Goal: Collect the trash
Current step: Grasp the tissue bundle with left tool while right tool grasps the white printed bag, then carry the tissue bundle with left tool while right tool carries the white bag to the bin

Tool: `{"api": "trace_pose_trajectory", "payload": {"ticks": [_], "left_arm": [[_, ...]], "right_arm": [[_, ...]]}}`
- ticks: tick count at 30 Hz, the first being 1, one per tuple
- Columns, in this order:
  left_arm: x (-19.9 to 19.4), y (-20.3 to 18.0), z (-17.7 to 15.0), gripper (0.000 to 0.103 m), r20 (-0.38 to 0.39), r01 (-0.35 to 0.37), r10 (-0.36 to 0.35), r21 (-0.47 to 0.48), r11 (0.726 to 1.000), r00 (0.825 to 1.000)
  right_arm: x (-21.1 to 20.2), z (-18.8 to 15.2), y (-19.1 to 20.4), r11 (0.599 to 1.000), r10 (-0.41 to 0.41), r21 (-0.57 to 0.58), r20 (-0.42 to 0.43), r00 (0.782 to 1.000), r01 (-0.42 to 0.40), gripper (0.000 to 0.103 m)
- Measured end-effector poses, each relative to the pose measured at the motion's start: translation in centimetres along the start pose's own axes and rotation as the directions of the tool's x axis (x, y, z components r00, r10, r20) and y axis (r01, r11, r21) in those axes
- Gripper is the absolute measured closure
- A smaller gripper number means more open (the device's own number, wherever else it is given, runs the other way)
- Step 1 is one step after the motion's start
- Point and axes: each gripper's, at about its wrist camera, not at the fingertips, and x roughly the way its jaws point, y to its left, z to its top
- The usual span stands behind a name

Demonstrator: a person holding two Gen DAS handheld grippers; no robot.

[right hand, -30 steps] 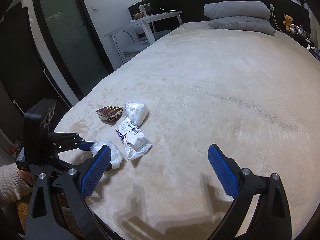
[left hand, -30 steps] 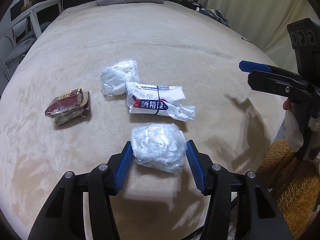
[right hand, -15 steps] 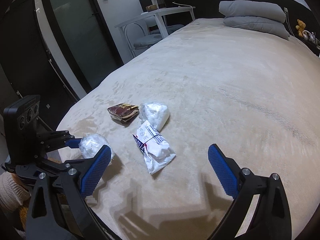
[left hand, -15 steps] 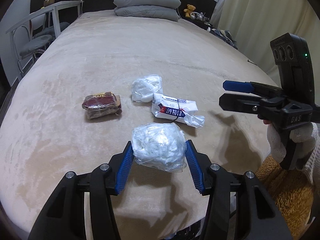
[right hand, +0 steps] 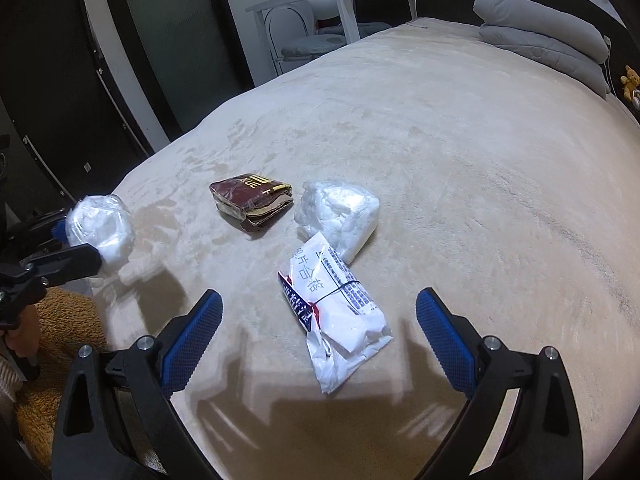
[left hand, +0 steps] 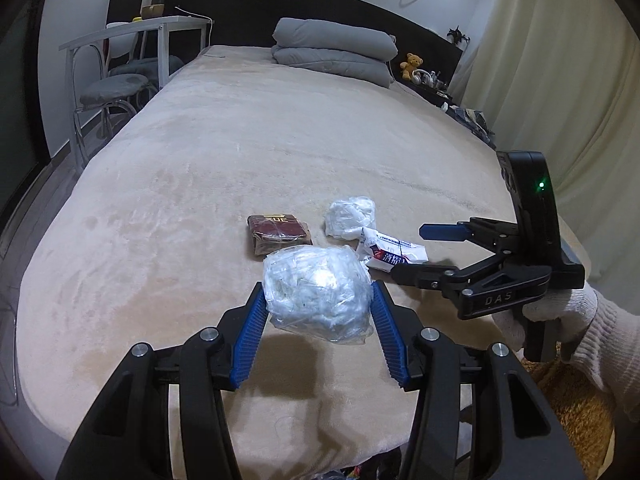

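L gripper (left hand: 318, 314) is clamped on a wad (left hand: 318, 290) of clear plastic wrap w/ white stuff inside; both blue pads press its sides. Change vs a sec ago: the wad sat on the bed (left hand: 248, 152) between the pads, now it's lifted clear, shadow under it on the blanket, and the cam view has tipped up toward the pillows (left hand: 334, 50). So pick 1 looks done, carry-off to a bin is next, no bin in view. R gripper (right hand: 318, 322) is wide open, nothing held; it has closed in on the pile since a sec ago, and the wipe packet (right hand: 336, 308) now lies between its pads on the bed, not touched, angled across the gap. Likely pick 2. Beyond the packet: a 2nd white wad (right hand: 340, 216) touching the packet's far end, and a dark red pack (right hand: 252, 200) just beside that wad. 3 items left on bed. Person's gloved hand (left hand: 560, 316) holds the R grip.
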Motion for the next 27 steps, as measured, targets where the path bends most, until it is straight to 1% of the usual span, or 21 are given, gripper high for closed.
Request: {"api": "trace_pose_trajectory", "payload": {"ticks": [6,7,8,9,11,12,17,23,27], "left_arm": [[0.4,-0.1,-0.2,0.052,-0.008,0.006,-0.007,-0.022,1.000,1.000],[0.6,-0.4,-0.2,0.052,-0.011,0.010,-0.010,-0.017,1.000,1.000],[0.6,-0.6,-0.3,0.052,-0.010,0.009,-0.009,-0.010,1.000,1.000],[0.6,-0.8,-0.3,0.052,-0.010,0.011,-0.011,-0.004,1.000,1.000],[0.7,-1.1,-0.3,0.052,-0.008,0.015,-0.015,0.001,1.000,1.000],[0.7,-1.0,-0.4,0.052,-0.007,0.015,-0.015,0.002,1.000,1.000],[0.8,-0.8,-0.5,0.052,-0.006,0.006,-0.006,-0.002,1.000,1.000],[1.0,-1.1,-0.6,0.052,-0.001,0.007,-0.007,0.019,1.000,1.000],[0.8,-1.6,-0.9,0.052,0.005,0.006,-0.006,0.029,1.000,1.000]], "right_arm": [[1.3,0.0,0.8,0.999,-0.029,-0.039,-0.022,0.999,0.028,0.008],[1.5,-0.1,0.8,0.998,-0.038,-0.041,-0.026,0.999,0.037,0.012],[1.7,-0.1,0.8,0.998,-0.043,-0.044,-0.032,0.999,0.041,0.021],[1.8,-0.1,0.8,0.998,-0.050,-0.046,-0.042,0.998,0.048,0.027],[2.0,-0.2,0.5,0.996,-0.078,-0.039,-0.052,0.996,0.076,0.043],[2.0,-0.3,0.2,0.996,-0.089,-0.026,-0.051,0.995,0.088,0.045],[0.4,-1.1,0.0,0.998,-0.068,0.004,-0.017,0.998,0.068,0.048],[-1.9,-3.0,1.0,0.998,-0.029,0.049,0.028,0.999,0.028,0.048],[-3.2,-4.0,1.7,0.998,-0.032,0.058,0.040,0.999,0.029,0.048]]}}
